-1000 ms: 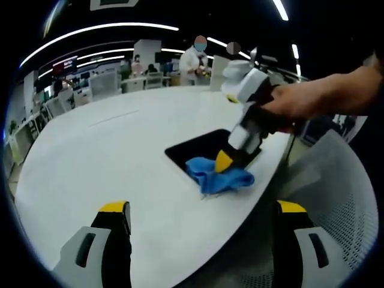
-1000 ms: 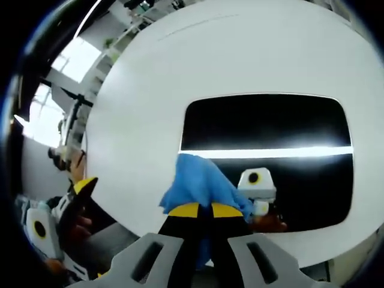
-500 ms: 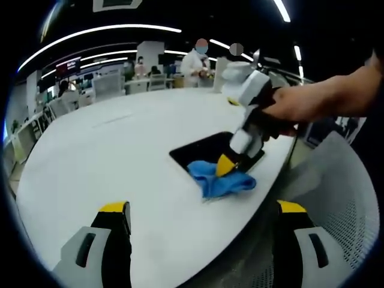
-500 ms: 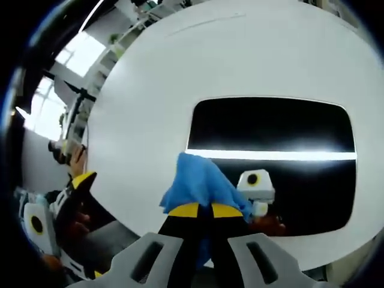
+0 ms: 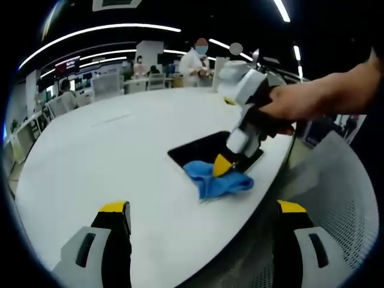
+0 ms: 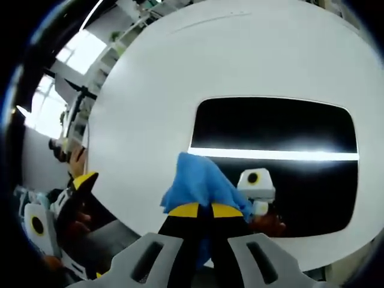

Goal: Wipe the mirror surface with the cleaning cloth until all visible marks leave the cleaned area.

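Right tool [image 6: 199,210]: yellow-tipped jaws pressed together on a fold of the blue cleaning cloth [image 6: 198,183], which bunches up just beyond the tips. In the left gripper view the same tool [image 5: 221,165] comes in from 2 o'clock, held by a person's hand [image 5: 282,111], tip down on the cloth [image 5: 216,179].

Cloth position: it sits on the near left corner of the mirror [image 6: 276,159] in the right gripper view, part on the glass and part over the mirror's edge onto the white counter [image 6: 144,102]. In the left gripper view the cloth lies at the 6 o'clock edge of the mirror [image 5: 201,147], spilling onto the counter [image 5: 96,156].

Mirror: dark rectangle with rounded corners, lying flat on the counter. It reflects a bright ceiling light strip across its middle and the tool's white body (reflection just at 3 o'clock of the cloth). I cannot make out any marks on the glass.

Left tool [image 5: 201,210]: jaws wide apart, holding nothing, well back from the cloth, over the counter's near edge. It also shows at 8 o'clock in the right gripper view [image 6: 75,192].

Background: office desks and standing people beyond the counter at 12 o'clock. A red-lit sign [image 5: 65,63] at 10 o'clock; its writing is too small to read. No brand or label legible.
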A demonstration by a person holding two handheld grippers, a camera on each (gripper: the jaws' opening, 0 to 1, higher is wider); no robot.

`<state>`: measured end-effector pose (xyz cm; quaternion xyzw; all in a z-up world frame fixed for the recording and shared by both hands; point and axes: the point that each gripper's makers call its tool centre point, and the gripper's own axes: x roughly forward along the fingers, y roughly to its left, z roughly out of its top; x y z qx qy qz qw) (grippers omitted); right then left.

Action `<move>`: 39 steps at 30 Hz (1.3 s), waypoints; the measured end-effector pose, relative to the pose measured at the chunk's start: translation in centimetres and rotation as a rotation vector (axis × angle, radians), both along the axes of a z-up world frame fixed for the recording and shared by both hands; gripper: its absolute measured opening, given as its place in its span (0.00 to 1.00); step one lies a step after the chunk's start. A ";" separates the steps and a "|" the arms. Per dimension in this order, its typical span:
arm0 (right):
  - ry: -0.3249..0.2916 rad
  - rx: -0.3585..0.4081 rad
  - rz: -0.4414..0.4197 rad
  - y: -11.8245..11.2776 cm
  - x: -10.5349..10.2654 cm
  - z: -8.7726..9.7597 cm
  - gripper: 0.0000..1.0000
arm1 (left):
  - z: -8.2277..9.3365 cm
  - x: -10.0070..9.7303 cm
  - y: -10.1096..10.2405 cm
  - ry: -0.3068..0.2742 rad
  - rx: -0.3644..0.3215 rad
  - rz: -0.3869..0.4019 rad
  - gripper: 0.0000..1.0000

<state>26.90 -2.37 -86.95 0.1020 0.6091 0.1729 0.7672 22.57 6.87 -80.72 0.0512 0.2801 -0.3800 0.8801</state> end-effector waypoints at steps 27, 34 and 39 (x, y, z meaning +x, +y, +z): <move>-0.011 -0.012 0.015 0.4 2.6 0.2 0.00 | 0.1 0.0 -0.1 0.007 -0.009 0.003 0.99; -0.015 -0.020 0.022 0.4 4.0 0.1 0.00 | 0.1 0.0 0.0 0.010 -0.011 0.004 0.99; -0.021 -0.021 0.018 0.4 5.0 0.1 0.00 | 0.1 0.0 0.0 0.012 -0.011 0.005 0.99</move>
